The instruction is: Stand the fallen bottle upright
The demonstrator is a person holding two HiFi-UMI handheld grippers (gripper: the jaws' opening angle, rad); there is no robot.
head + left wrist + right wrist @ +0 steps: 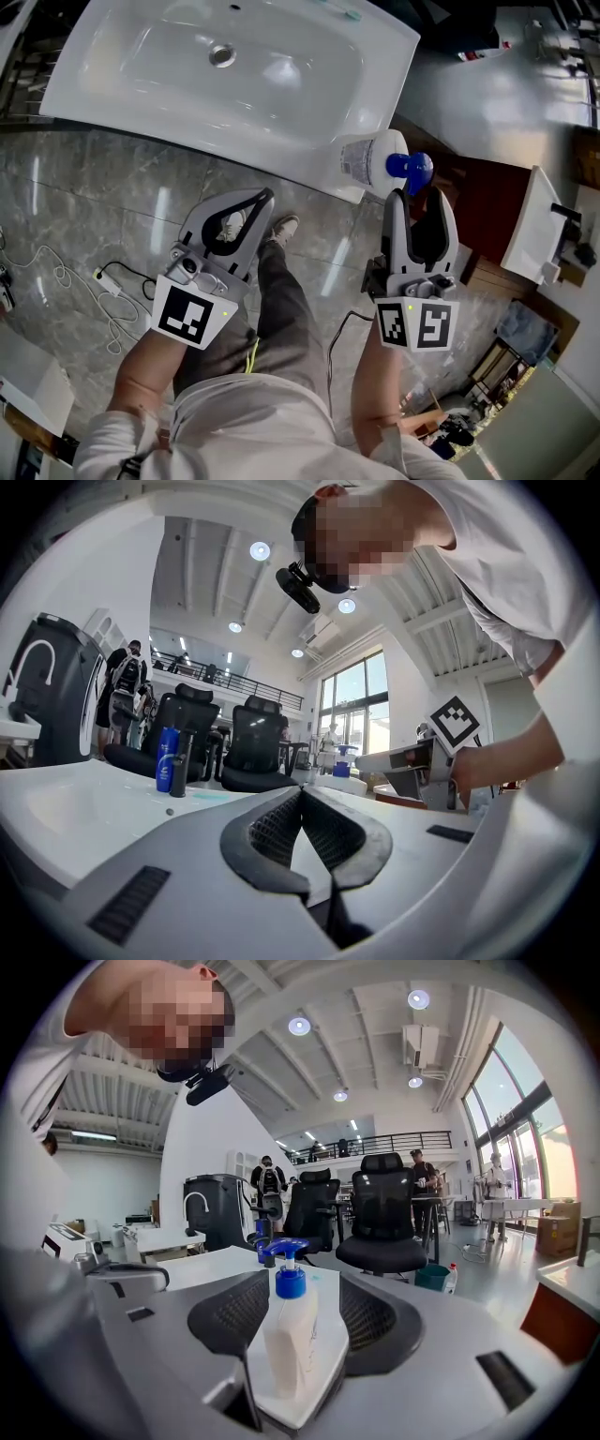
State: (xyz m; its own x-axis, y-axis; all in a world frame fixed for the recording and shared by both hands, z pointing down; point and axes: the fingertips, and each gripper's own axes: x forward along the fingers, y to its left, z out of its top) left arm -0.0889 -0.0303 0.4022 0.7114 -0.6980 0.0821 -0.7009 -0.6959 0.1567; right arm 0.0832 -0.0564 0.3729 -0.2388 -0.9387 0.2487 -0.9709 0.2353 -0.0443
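Observation:
A white bottle [367,159] with a blue pump [410,169] stands upright on the near right corner of the white basin [141,89]. My right gripper [417,195] is open just in front of it. In the right gripper view the bottle [291,1335] rises between the two spread pads [225,1321], with a gap on each side. My left gripper [266,198] hangs over the floor below the basin's front edge, its tips pressed together and nothing in them. The left gripper view shows the shut left gripper [302,795] over the basin's rim [84,803].
A dark blue bottle [168,758] and a dark item stand at the basin's far edge. The drain [221,55] sits mid-basin. A cable with a plug [111,280] lies on the grey marble floor. A white counter [487,103] and another basin [532,225] are at the right. Office chairs [380,1208] stand behind.

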